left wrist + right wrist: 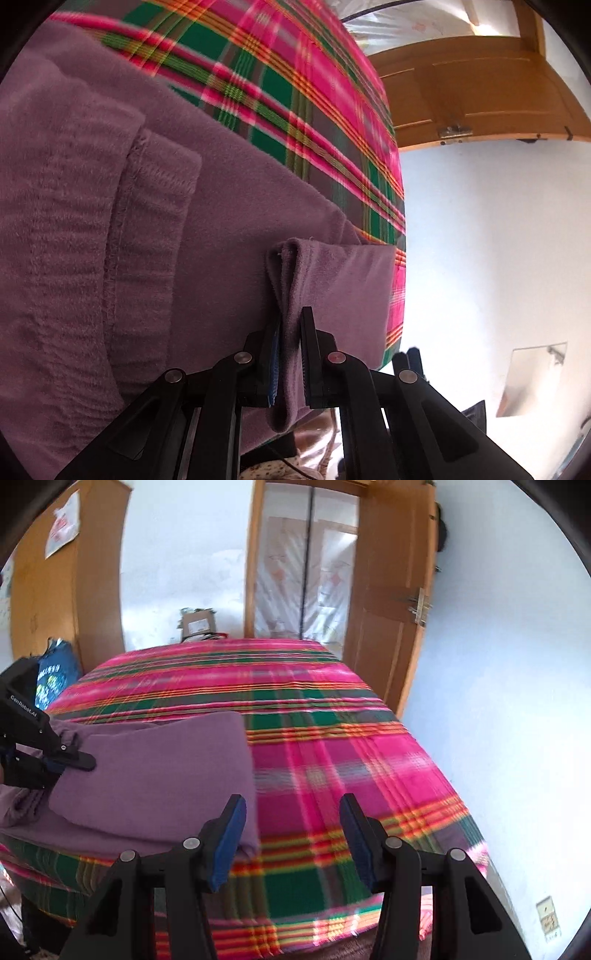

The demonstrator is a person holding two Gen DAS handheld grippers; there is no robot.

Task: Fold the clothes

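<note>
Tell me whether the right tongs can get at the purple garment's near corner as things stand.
Probably yes. The right tongs are open, and the purple garment lies just beside their left finger with nothing between; the left tongs grip another fold.

Bright daylight – motion blur, fisheye-warped edges.

The plaid bedcover point(295, 92) was smeared by motion blur in the left wrist view, and its stripes were likewise softened near the right gripper point(291, 834). Much of the purple garment point(92, 240) was cut off by the left edge of the left wrist picture, so its full shape could not be told. The edge pinched by the left gripper point(291, 354) was partly hidden between the jaws. In the right wrist view, the garment's left part was covered by the left gripper's body. The print on the wall poster point(62, 524) was too small to be read.
</note>
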